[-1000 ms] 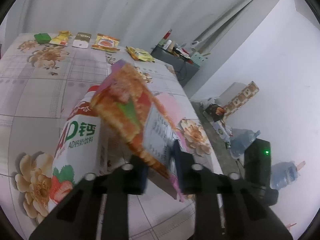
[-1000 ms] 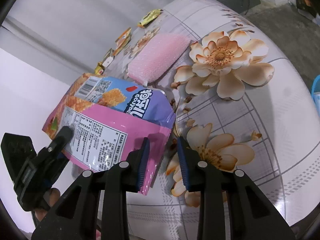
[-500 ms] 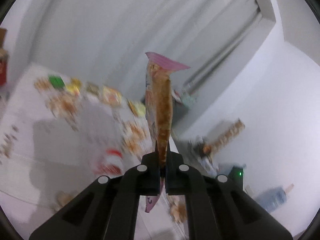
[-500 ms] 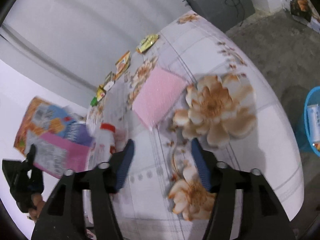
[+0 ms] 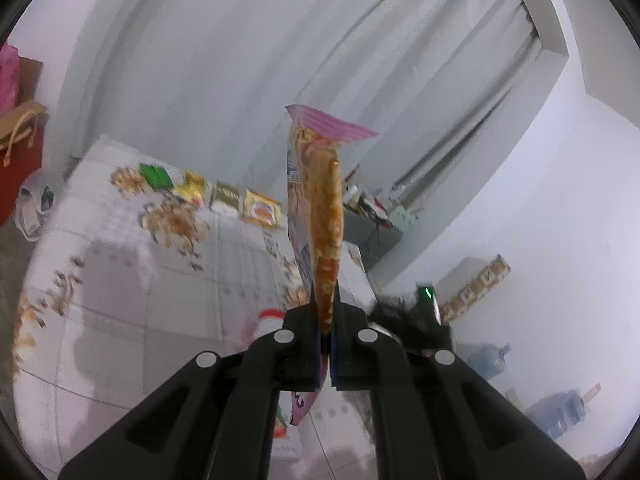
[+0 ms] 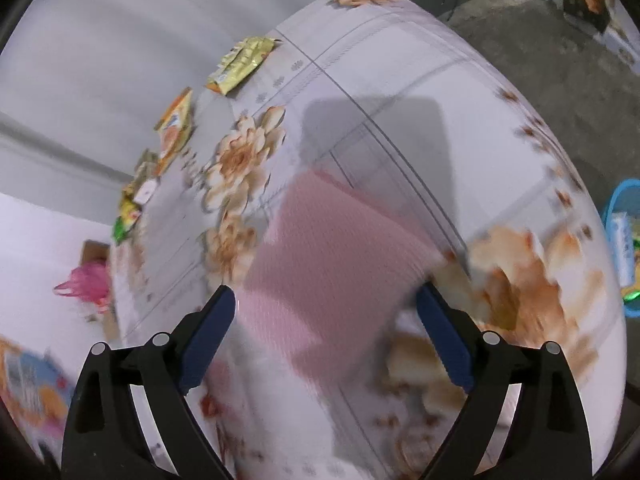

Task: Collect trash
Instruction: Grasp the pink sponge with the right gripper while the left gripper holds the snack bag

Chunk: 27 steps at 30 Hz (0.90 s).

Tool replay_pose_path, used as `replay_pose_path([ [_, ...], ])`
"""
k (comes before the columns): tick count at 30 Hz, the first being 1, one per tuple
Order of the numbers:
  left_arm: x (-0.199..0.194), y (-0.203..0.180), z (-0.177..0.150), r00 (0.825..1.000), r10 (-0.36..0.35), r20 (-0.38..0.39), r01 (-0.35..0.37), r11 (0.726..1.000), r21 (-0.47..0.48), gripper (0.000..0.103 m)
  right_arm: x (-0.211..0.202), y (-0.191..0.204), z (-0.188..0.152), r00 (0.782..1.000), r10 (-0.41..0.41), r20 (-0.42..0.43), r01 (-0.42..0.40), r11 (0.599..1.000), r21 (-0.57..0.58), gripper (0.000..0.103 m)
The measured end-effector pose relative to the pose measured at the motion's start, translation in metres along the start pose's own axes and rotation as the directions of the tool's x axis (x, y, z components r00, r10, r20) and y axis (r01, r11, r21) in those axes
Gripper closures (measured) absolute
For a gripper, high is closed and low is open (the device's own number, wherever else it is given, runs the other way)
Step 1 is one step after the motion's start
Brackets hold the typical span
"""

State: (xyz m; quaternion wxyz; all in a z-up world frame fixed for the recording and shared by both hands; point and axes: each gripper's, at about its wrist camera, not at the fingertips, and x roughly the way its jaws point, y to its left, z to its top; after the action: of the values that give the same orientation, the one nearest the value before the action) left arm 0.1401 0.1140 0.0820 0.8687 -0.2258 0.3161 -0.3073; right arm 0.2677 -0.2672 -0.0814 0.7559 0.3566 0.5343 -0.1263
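Tablecloth (image 6: 400, 80) | left tool (image 5: 326, 344) lifted, clamping snack bag (image 5: 326, 240) | right tool (image 6: 324, 336) just spread apart

worktop (image 6: 460, 92): floral cloth cover | near edge: pink pad (image 6: 332, 264) lying flat | far edge: row of snack wrappers (image 5: 262, 210), yellow packet (image 6: 240, 64) rightmost

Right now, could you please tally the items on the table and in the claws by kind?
Small wrappers (green, yellow, beige, orange, gold) on the table: 5
Snack bag, in the left claw: 1
Pink pad: 1
Red-capped bottle: 1
Total: 8
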Motion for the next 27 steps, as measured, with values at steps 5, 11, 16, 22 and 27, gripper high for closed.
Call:
replay_pose_path([
  [5,0.019,-0.014,-0.015,0.993,-0.066,-0.096,0.068,0.998,0.012,0.101,0.014,0.025,-0.002,0.991,-0.121,0.05,0.13,0.96,-0.25,0.014],
  [11,0.041,-0.033,-0.034,0.962,-0.133,-0.24,0.144,0.989,0.03,0.101,-0.002,0.008,-0.029,0.988,-0.138,0.069,0.154,0.898,-0.411,0.027],
  [16,0.059,-0.048,-0.049,0.928,-0.118,-0.353,0.156,0.985,0.08,0.101,-0.026,-0.026,-0.057,0.989,-0.137,0.061,0.15,0.871,-0.468,0.027],
  [22,0.083,-0.055,-0.072,0.879,-0.103,-0.465,0.155,0.985,0.075,0.101,-0.064,-0.075,-0.093,0.999,0.024,0.038,-0.007,0.917,-0.4,0.025],
  [27,0.096,-0.067,-0.086,0.869,-0.067,-0.489,0.143,0.983,0.119,0.1,-0.07,-0.083,-0.103,0.995,0.044,0.085,-0.01,0.932,-0.363,0.025],
])
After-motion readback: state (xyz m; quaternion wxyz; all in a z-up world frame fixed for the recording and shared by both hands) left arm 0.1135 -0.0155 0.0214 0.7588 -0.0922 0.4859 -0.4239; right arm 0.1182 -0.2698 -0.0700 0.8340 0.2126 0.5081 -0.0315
